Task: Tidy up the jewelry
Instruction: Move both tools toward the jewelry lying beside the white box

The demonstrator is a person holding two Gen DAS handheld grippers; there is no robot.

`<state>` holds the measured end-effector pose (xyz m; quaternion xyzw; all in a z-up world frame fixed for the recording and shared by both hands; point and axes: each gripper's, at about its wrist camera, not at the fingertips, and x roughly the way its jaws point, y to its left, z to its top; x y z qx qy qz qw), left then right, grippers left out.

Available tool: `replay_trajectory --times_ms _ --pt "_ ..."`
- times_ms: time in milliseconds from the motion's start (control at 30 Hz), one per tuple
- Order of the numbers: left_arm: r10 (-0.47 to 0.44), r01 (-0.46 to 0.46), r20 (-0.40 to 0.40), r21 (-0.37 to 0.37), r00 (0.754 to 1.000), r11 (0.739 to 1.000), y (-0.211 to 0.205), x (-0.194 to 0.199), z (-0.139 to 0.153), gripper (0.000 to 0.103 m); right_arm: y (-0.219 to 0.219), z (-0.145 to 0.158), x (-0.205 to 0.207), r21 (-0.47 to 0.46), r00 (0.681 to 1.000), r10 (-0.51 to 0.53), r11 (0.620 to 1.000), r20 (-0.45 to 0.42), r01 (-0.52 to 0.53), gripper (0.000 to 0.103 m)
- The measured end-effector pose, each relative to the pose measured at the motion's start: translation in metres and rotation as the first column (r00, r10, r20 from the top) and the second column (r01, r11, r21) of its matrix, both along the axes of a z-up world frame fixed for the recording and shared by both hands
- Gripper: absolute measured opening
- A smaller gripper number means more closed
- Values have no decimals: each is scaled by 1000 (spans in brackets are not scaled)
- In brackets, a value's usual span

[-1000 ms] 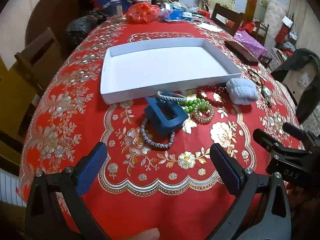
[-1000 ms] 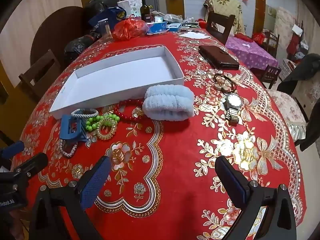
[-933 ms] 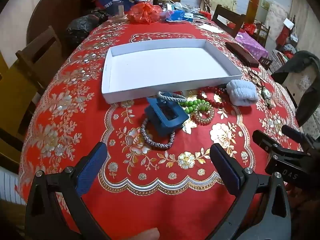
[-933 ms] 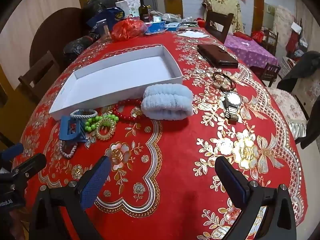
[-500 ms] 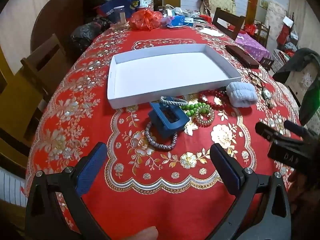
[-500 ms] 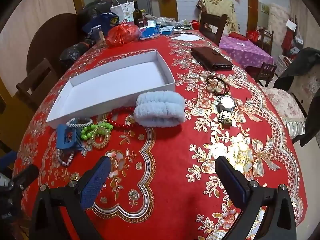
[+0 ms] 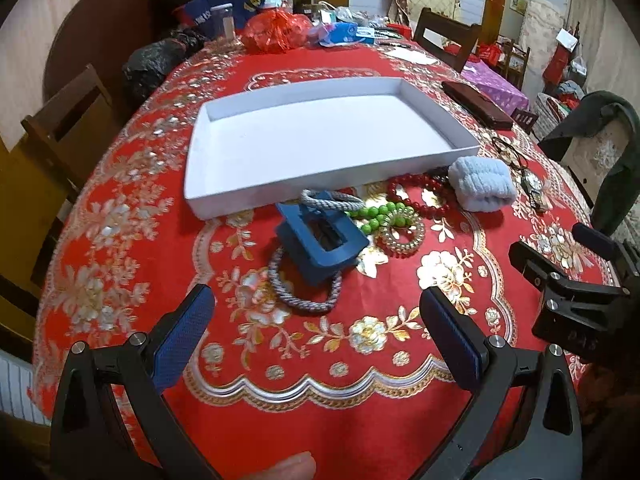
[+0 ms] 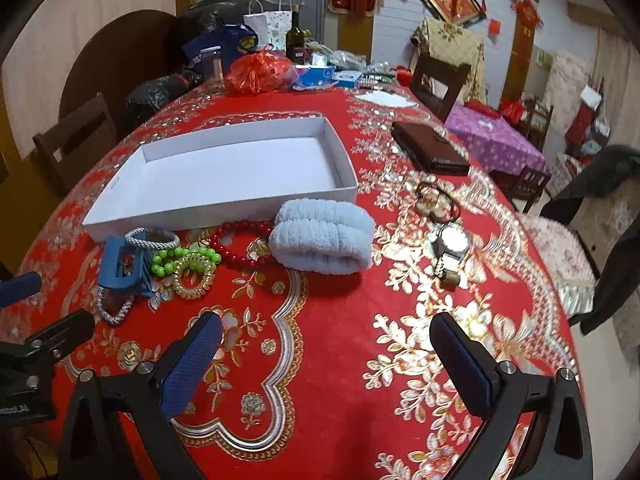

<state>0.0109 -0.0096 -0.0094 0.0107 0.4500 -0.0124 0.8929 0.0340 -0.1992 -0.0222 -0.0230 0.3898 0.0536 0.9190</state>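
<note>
While hovering short of the jewelry, with nothing yet lifted, standing at the opening step: choosing a first piece to carry into the white tray [image 7: 224, 196], whose floor is showing bare. Holding the left claw [image 7: 316, 336] wide, gripping nothing; holding the right claw [image 8: 328, 356] wide too, likewise gripping nothing.

Taking the white tray as the landmark: lying just in front of its near wall, a cluster of pieces. Sitting nearest that wall, a grey rope bracelet [image 7: 332, 200], with the blue hair claw clip [image 7: 320, 240] in front of it and overlapping a second grey beaded bracelet [image 7: 304, 296] farther from the tray. Resting beside the clip, toward the tray's right end, a green bead bracelet [image 7: 370, 216] and a gold coil hair tie [image 7: 402, 232], seemingly touching each other. Lying close to the tray's right front corner, a red bead bracelet [image 7: 420, 196] against a pale blue wristband [image 7: 480, 186]. Lying past that corner, well off the tray, a wristwatch [image 8: 450, 248] and a dark bracelet [image 8: 436, 200].

Pointing the left claw at the beaded bracelet and clip; aiming the right one more toward the wristband, though with bare worktop [image 8: 360, 320] in between.

Judging the next move: advancing and lowering one claw over a single piece, probably the clip standing proud of the cloth, then closing without dragging the bracelet underneath.
</note>
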Motion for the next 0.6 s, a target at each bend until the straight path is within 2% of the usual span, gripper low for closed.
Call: replay_trajectory --times_ms 100,467,600 --pt "-13 13 -14 -11 1000 1000 -4 4 -7 103 -2 -1 -2 -23 1000 -1 1000 18 2 103" --pt "-5 4 -55 -15 998 1000 -2 10 -25 103 -11 -13 9 -37 997 -56 998 -54 54 103" --pt "-6 6 -62 -13 998 1000 -3 9 -29 103 -13 -14 6 -30 996 -68 997 -54 66 103"
